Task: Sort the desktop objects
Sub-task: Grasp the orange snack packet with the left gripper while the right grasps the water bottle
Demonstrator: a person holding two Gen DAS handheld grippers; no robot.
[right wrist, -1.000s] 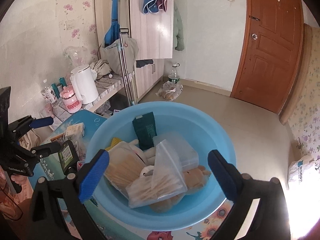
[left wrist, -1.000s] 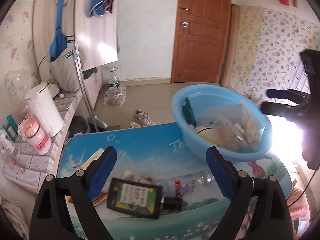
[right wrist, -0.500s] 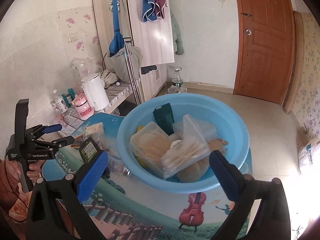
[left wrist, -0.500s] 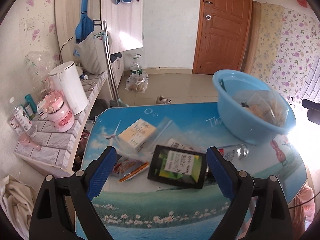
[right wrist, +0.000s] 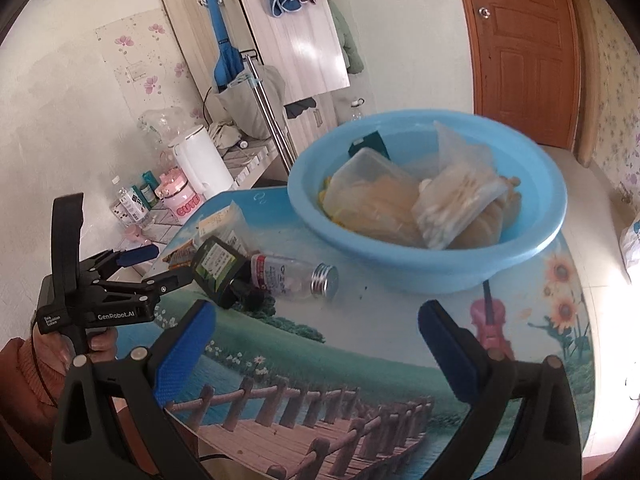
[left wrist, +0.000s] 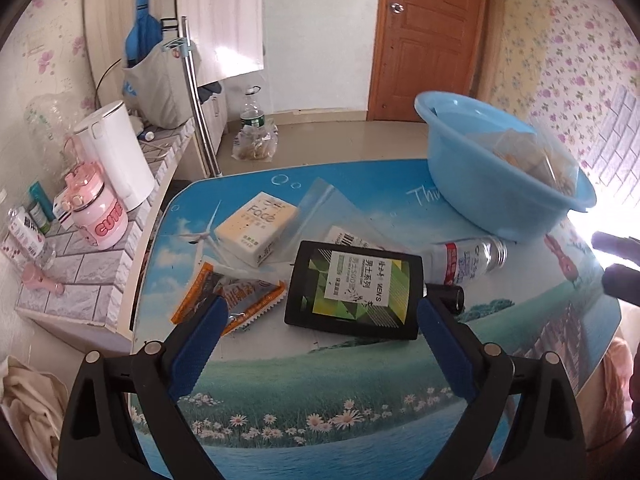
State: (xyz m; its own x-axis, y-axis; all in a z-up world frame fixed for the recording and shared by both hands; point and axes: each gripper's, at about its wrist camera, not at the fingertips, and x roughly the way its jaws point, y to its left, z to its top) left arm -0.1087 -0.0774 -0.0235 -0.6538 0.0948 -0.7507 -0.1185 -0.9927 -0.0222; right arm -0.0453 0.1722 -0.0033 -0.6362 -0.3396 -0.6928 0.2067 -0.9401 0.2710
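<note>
The left gripper point(left wrist: 320, 316), its fingers opening around nothing, may push the black box point(left wrist: 354, 290) into the probably loose bottle point(left wrist: 468, 260) beyond.

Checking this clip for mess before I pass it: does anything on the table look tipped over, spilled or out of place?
The clear bottle lies on its side beside the blue basin, capped, with no spill visible. The black box sits askew over a clear plastic bag. Otherwise it is ordinary unsorted clutter; nothing looks damaged.
</note>
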